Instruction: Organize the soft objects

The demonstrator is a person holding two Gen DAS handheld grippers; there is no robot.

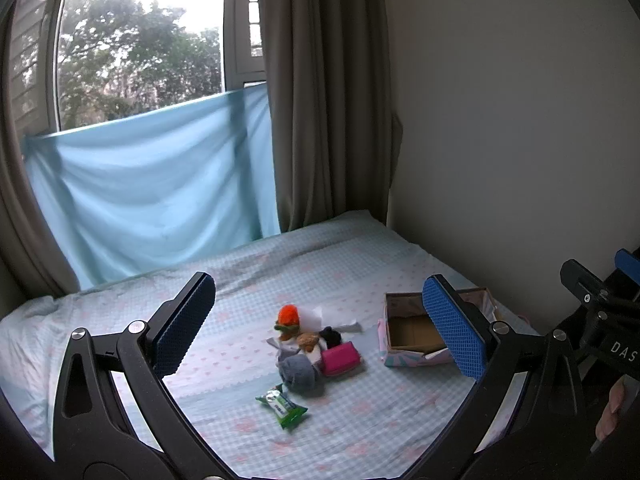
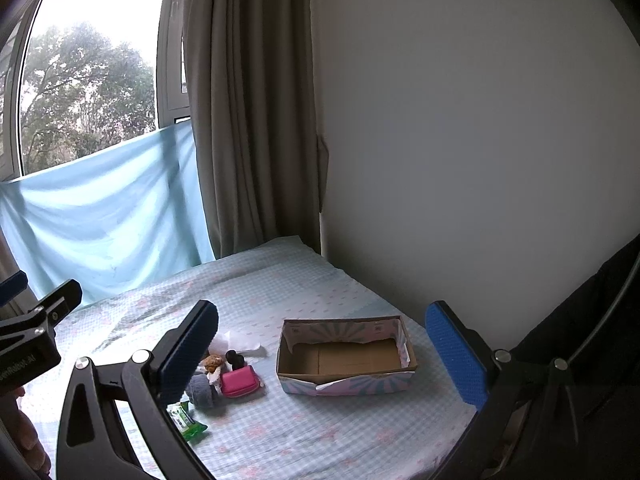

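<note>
A small pile of soft things lies on the bed: an orange plush (image 1: 289, 317), a brown plush (image 1: 307, 341), a black item (image 1: 331, 336), a pink pouch (image 1: 340, 358) (image 2: 239, 382), a grey rolled cloth (image 1: 297, 372) (image 2: 201, 392), white tissue (image 1: 334, 317) (image 2: 240, 342) and a green packet (image 1: 282, 404) (image 2: 186, 424). An open cardboard box (image 1: 416, 334) (image 2: 346, 354), empty inside, stands to their right. My left gripper (image 1: 320, 328) is open and empty above the pile. My right gripper (image 2: 332, 356) is open and empty, held above the box.
The bed has a light blue checked sheet (image 1: 280, 268). A white wall (image 2: 480, 160) runs along its right side. Beige curtains (image 1: 328, 100), a blue cloth (image 1: 152, 184) and a window stand at the far end. The right gripper's body (image 1: 600, 320) shows at the left view's right edge.
</note>
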